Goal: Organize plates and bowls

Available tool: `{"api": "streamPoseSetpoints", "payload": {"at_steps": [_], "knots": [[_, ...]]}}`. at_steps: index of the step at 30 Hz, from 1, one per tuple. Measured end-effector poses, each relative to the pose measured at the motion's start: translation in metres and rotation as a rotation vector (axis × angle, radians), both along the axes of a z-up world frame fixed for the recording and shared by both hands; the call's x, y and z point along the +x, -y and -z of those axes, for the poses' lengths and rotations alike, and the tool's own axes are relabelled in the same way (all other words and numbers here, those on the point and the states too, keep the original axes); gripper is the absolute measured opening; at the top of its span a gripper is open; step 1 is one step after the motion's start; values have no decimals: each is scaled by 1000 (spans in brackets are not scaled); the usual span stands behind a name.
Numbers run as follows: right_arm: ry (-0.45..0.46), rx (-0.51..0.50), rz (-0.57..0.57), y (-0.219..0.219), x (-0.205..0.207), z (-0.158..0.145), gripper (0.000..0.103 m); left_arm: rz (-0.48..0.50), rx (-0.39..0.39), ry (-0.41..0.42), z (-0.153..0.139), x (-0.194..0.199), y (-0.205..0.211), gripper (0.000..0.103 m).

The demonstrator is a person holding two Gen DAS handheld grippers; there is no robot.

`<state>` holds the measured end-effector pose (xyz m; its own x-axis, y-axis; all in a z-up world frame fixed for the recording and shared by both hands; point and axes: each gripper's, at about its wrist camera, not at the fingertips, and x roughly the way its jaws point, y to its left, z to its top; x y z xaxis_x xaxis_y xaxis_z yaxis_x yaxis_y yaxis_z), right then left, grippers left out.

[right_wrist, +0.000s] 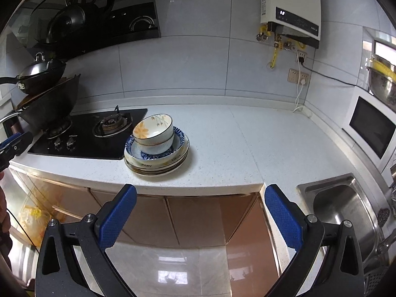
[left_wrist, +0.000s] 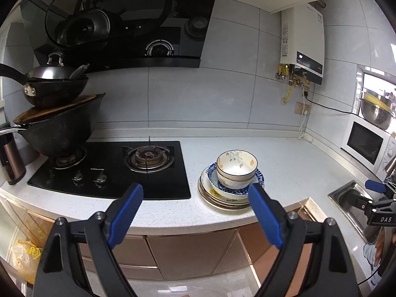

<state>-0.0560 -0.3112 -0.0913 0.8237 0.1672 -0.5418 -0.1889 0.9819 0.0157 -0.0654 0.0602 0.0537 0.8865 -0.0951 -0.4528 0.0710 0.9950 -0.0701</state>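
Two stacked woks [left_wrist: 57,113] crowd the hob [left_wrist: 111,170] beside the dishes [left_wrist: 230,185].

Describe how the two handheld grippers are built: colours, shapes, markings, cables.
The left gripper and right gripper match: black angular frames with triangular cut-outs and silver pivot bolts, carrying flat blue fingers with a dimpled grip texture. Seen from the left wrist, the right gripper's black body bears white "DAS" lettering. A thin black cable trails below the left gripper.

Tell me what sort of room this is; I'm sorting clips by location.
A home kitchen, most likely: a gas hob set into the white countertop, a steel sink, and a microwave by the tiled wall.
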Motion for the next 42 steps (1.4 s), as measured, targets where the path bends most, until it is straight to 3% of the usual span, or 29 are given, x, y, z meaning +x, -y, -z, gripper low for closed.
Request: {"api": "streamPoseSetpoints", "payload": {"at_steps": [5, 16, 21, 28, 42], "knots": [[-30, 70, -59, 23, -6, 5, 102, -44, 19, -12, -4, -10, 15, 87], [-11, 113, -74, 55, -4, 6, 102, -52, 93, -7, -11, -20, 52, 87], [34, 181, -114, 63, -7, 1, 102, -59, 106, 1, -14, -24, 61, 87], [88, 173, -140, 61, -6, -8, 102, -57, 115, 16, -19, -29, 66, 87], [35, 139, -165, 52, -11, -10, 102, -53, 87, -27, -17, -39, 51, 87]]}}
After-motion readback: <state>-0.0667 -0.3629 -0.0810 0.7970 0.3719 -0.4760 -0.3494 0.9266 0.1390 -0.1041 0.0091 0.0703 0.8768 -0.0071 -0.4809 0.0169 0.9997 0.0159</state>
